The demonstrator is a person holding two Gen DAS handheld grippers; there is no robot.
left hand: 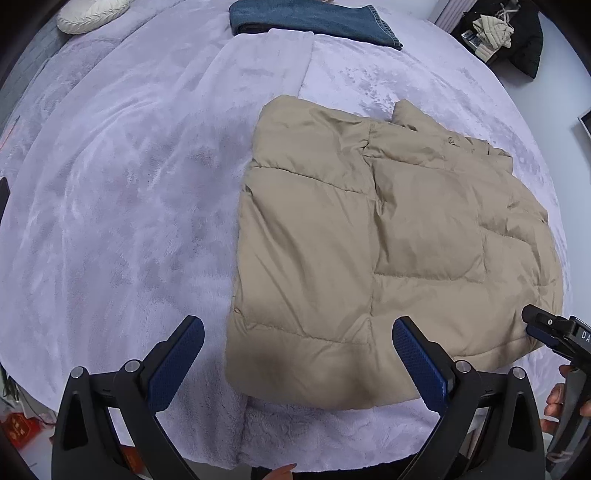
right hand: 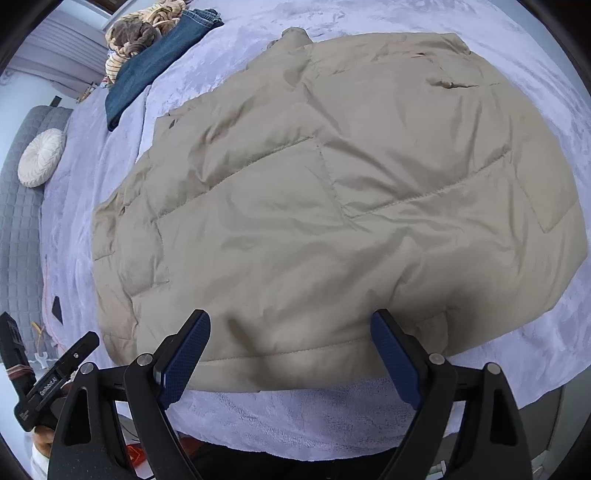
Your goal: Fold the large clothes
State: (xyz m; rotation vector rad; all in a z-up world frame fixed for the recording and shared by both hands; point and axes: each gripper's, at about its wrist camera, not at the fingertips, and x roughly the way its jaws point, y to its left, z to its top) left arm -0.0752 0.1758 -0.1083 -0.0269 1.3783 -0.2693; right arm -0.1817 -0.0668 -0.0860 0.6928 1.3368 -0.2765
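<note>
Two tools hover wide-jawed and empty above a beige puffer jacket (right hand: 332, 192) spread on a bed covered by a lavender fleece blanket (left hand: 122, 206). Just ahead of the right tool (right hand: 291, 354), the jacket's near hem lies between its blue, dimpled pads; the left tool (left hand: 299, 362) straddles the garment's left corner, one pad over the jacket and the other over bare blanket. Neither tool touches the fabric. From here, the slick shell could slide out of a shallow pinch, or a jaw could catch the plush blanket along with the hem and drag both into the fold; uneven lifts by the two hands would likely skew the crease. Quilted in broad stitched panels, the jacket looks soft, padded and faintly glossy. Folded blue jeans (left hand: 314, 22) and a round cream cushion (right hand: 42, 157) rest well beyond it.
</note>
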